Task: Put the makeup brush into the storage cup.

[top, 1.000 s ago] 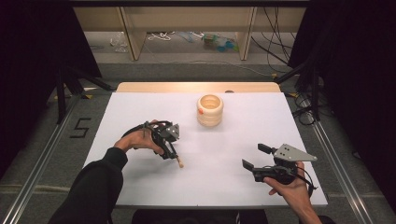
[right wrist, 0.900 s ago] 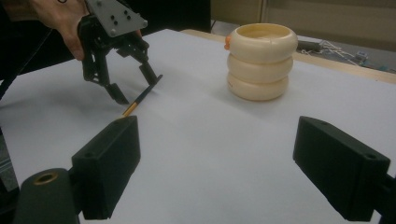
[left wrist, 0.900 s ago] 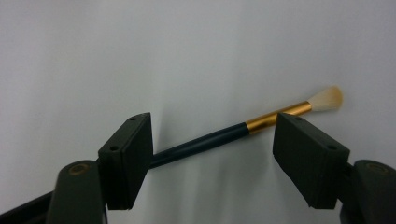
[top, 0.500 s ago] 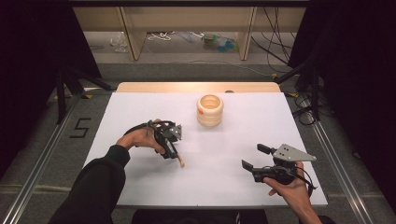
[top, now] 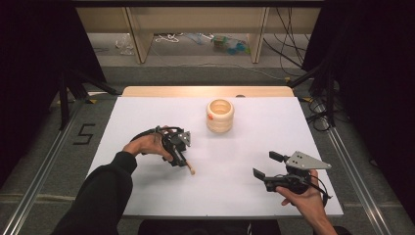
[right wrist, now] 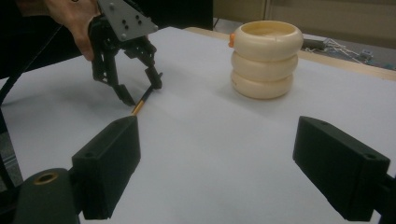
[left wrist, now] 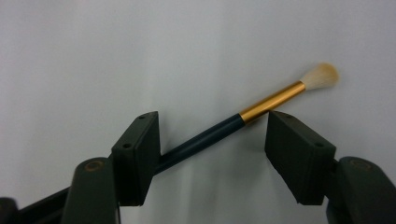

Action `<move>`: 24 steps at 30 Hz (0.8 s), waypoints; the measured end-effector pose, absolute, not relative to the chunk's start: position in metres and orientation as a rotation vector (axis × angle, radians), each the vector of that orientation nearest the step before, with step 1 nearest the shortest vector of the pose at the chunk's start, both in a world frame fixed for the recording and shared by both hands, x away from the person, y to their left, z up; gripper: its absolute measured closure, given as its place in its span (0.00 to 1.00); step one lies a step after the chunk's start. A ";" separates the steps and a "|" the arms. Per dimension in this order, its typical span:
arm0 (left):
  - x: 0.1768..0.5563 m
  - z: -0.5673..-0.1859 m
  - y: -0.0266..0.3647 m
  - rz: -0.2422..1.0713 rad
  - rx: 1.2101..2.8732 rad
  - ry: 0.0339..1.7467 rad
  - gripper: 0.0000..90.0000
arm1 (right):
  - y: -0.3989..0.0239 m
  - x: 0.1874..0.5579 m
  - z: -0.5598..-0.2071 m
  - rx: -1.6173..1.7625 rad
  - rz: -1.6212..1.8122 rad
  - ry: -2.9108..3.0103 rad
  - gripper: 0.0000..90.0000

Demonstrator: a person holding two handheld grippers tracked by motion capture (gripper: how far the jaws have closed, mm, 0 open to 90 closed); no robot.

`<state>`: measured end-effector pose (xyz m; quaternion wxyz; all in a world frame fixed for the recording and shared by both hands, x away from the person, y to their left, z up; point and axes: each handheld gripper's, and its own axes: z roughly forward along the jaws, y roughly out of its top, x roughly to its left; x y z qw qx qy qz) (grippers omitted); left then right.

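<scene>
Fingers of left gripper (left wrist: 212,149) closing around brush (left wrist: 261,108) — not yet pressing.

Count of things on the table

One brush (left wrist: 233,124) is seen on the white table (top: 147,112), toward its left edge, and one cream ringed pot (top: 220,115) is seen near the far edge. Two grippers are counted: the left gripper (top: 179,157) over the brush and the right gripper (top: 267,165) near the front right corner. Two hands are counted, one on each gripper. Three stacked rings are counted on the pot, and one small orange knob (right wrist: 231,39) on its side.
</scene>
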<state>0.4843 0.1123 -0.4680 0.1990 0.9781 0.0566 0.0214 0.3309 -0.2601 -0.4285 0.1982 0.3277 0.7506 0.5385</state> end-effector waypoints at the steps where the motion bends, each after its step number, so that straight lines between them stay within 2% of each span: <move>1: 0.484 -0.468 0.112 0.054 2.736 0.155 0.42 | -0.260 0.331 -0.429 0.922 1.509 2.105 0.18; 4: 0.484 -0.468 0.113 0.040 2.734 0.159 0.47 | -0.260 0.330 -0.428 0.938 1.517 2.114 0.18; 12: 0.484 -0.467 0.113 0.022 2.737 0.176 0.53 | -0.259 0.330 -0.428 0.936 1.518 2.116 0.18; 17: 0.484 -0.465 0.114 0.021 2.752 0.181 0.63 | -0.259 0.330 -0.428 0.935 1.522 2.118 0.18; 21: 0.486 -0.463 0.114 0.023 2.778 0.165 0.67 | -0.259 0.330 -0.428 0.918 1.515 2.107 0.18; 22: 0.484 -0.465 0.114 0.012 2.740 0.227 0.68 | -0.259 0.330 -0.428 0.935 1.523 2.119 0.18; 24: 0.485 -0.464 0.114 0.016 2.760 0.220 0.70 | -0.260 0.331 -0.429 0.914 1.514 2.103 0.18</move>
